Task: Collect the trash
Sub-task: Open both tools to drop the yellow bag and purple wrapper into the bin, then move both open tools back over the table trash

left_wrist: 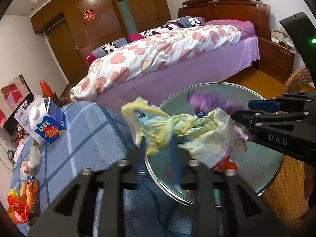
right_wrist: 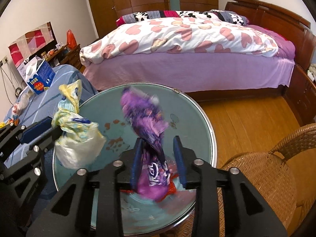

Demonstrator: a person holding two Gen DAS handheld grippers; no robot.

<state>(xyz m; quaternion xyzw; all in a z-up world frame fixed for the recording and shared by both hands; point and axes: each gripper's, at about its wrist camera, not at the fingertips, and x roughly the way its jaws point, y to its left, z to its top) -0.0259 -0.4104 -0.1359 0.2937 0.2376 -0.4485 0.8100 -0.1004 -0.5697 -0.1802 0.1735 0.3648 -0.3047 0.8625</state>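
A knotted yellow and white plastic bag (left_wrist: 177,126) (right_wrist: 79,144) lies blurred across the tips of my left gripper (left_wrist: 158,148) (right_wrist: 54,127). Its jaws stand apart and open, with a gap under the bag. A purple wrapper (right_wrist: 146,122) (left_wrist: 209,102), also blurred, stands between the blue pads of my right gripper (right_wrist: 158,144) (left_wrist: 242,109). It leans on the left pad with a gap to the right pad, so this gripper is open. Both grippers hang over a round teal glass top with a metal rim (right_wrist: 207,122). A red wrapper (left_wrist: 225,165) lies on it.
To the left, a blue checked cloth (left_wrist: 85,138) carries a blue and white milk carton (left_wrist: 47,124) and loose orange and clear wrappers (left_wrist: 21,201). A wicker chair (right_wrist: 256,167) stands right of the round top. A bed (right_wrist: 187,69) fills the space behind.
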